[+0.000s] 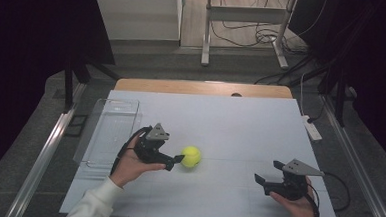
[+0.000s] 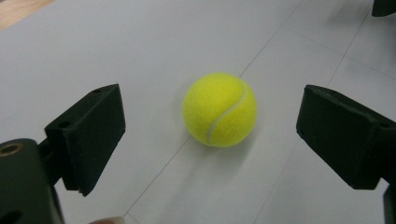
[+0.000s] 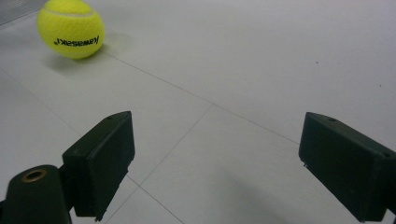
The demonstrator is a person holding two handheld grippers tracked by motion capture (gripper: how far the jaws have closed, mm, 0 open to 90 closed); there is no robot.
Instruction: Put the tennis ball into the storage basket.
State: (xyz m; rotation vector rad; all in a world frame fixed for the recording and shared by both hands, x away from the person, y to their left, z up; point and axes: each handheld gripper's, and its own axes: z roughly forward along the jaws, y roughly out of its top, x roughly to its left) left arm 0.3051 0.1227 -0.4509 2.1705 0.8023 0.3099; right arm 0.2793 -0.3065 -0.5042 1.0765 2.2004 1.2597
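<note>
Resting on the table (image 1: 240,121), the tennis ball (image 1: 191,156) lies just ahead of the left tool (image 1: 174,162), jaws spread; the right tool (image 1: 266,176), also spread, sits well apart.

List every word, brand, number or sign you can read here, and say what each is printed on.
"Kawasaki": black print on the ball, upside down in the right gripper view.
No print shows on the ball in the left gripper view, where only its white seam faces the camera.
No readable text on the grippers, the clear tray or the table.
</note>
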